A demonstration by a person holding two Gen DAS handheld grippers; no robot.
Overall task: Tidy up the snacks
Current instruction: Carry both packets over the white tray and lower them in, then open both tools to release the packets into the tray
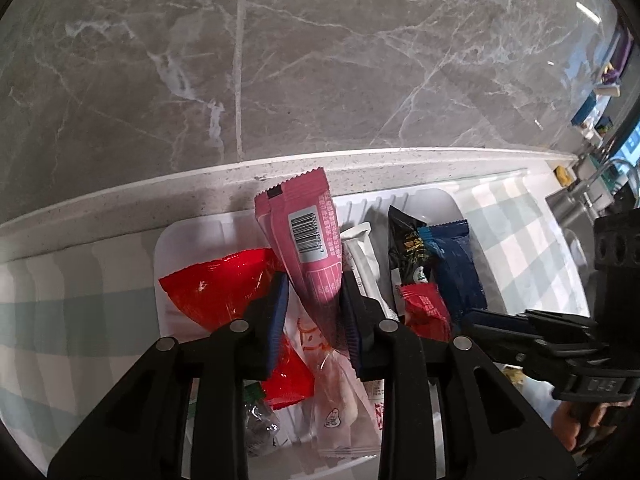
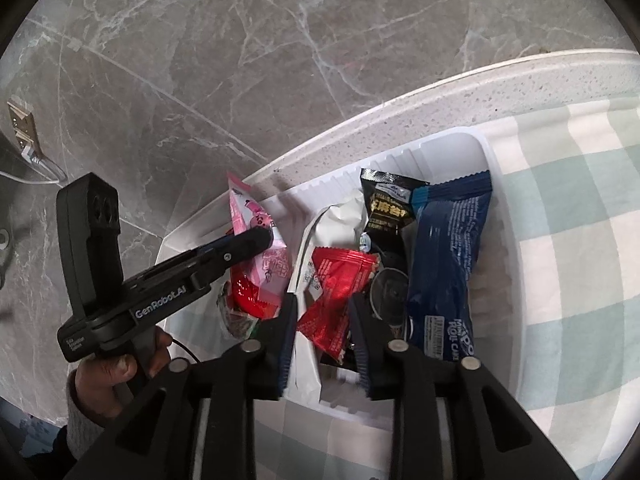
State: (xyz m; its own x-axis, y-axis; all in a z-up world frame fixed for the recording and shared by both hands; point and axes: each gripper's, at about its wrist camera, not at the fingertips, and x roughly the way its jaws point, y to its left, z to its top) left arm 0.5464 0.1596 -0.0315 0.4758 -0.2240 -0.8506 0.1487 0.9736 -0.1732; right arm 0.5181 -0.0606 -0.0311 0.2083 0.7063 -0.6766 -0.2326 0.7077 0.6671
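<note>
Fingers [image 1: 280, 312] of the left gripper [image 1: 314, 316] flank the pink packet [image 1: 304, 240] (standing upright).

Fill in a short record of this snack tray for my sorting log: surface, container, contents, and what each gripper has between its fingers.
surface: checked cloth on a speckled counter
container: white tray
contents: blue packet, black packet, white packet, large red packet
left gripper: pink packet upright between its fingers; grip unclear
right gripper: small red packet between its fingers, apparently not pinched
</note>
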